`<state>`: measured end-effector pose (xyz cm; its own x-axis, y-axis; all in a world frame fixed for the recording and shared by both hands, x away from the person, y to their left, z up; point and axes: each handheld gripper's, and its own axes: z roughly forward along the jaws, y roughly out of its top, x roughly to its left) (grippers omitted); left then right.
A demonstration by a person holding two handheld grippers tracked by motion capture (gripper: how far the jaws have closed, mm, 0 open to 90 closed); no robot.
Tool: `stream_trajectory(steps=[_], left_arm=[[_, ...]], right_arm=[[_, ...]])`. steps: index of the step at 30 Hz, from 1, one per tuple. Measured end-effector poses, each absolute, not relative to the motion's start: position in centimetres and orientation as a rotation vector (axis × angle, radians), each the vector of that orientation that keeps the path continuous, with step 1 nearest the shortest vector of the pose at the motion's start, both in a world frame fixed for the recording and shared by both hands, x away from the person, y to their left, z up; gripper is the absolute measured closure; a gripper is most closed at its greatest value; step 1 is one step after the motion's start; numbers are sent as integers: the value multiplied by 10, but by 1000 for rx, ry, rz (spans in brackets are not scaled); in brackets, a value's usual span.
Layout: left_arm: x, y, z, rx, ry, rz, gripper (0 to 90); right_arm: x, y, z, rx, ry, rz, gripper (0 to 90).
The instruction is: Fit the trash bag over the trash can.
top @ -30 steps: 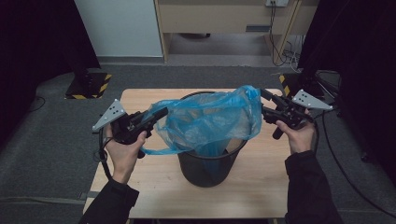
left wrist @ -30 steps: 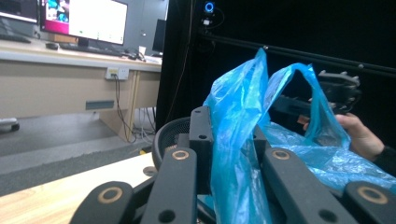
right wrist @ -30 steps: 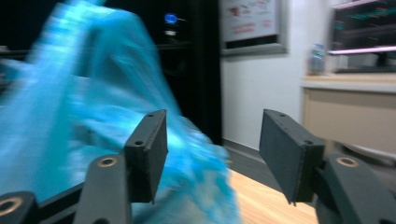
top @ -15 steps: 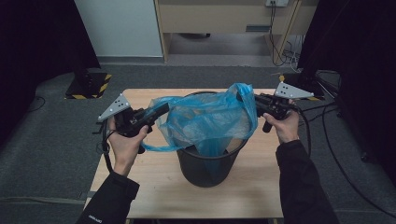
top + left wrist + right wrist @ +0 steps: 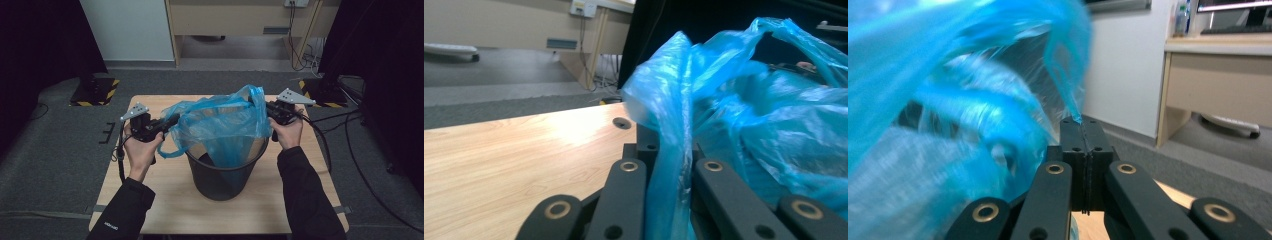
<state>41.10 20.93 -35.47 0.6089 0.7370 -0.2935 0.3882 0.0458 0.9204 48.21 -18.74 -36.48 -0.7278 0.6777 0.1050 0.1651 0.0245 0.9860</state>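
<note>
Bag (image 5: 225, 122) stretched over bin (image 5: 225, 172) — pinched between left tool (image 5: 167, 122) and right tool (image 5: 265, 111).

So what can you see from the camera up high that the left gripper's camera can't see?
The high view alone takes in the dark bin standing on the table, both of the person's hands, and the right gripper pinching the bag's far edge. The left gripper view alone gives the close-up: blue plastic squeezed between the left gripper and its two black jaws. Both share the blue bag and the wooden table, and both show the left gripper shut on the bag.
</note>
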Motion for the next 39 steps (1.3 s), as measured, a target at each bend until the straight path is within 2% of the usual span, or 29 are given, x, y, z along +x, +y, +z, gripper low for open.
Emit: stream_trajectory(steps=[5, 9, 14, 18, 21, 22, 24, 26, 28, 32, 36, 39], left_arm=[[417, 204, -363, 1595, 973, 328, 859], [418, 200, -366, 1617, 970, 290, 897], [422, 198, -368, 1648, 1032, 263, 900], [424, 193, -374, 1737, 1076, 252, 900], [421, 196, -378, 1720, 1068, 236, 896], [418, 198, -379, 1714, 1060, 252, 882], [414, 202, -380, 1680, 1067, 294, 701], [408, 210, -380, 1613, 1065, 325, 555], [400, 219, -380, 1556, 1060, 387, 448], [386, 232, -377, 1468, 1026, 439, 352], [370, 240, -367, 1361, 975, 482, 301], [357, 240, -358, 1336, 950, 511, 299]], right_arm=[[486, -185, -376, 882, 1948, 1740, 900], [486, -183, -382, 873, 1988, 1732, 900], [487, -181, -383, 894, 2010, 1711, 900], [488, -180, -388, 892, 2055, 1612, 900], [487, -182, -390, 894, 2080, 1561, 900], [485, -183, -389, 889, 2075, 1569, 900], [482, -186, -385, 889, 2063, 1604, 896], [477, -193, -380, 915, 2028, 1611, 776], [473, -199, -377, 948, 2005, 1630, 679], [462, -224, -375, 1006, 1930, 1647, 464], [451, -244, -372, 1044, 1841, 1694, 394], [438, -256, -364, 1061, 1765, 1745, 388]])
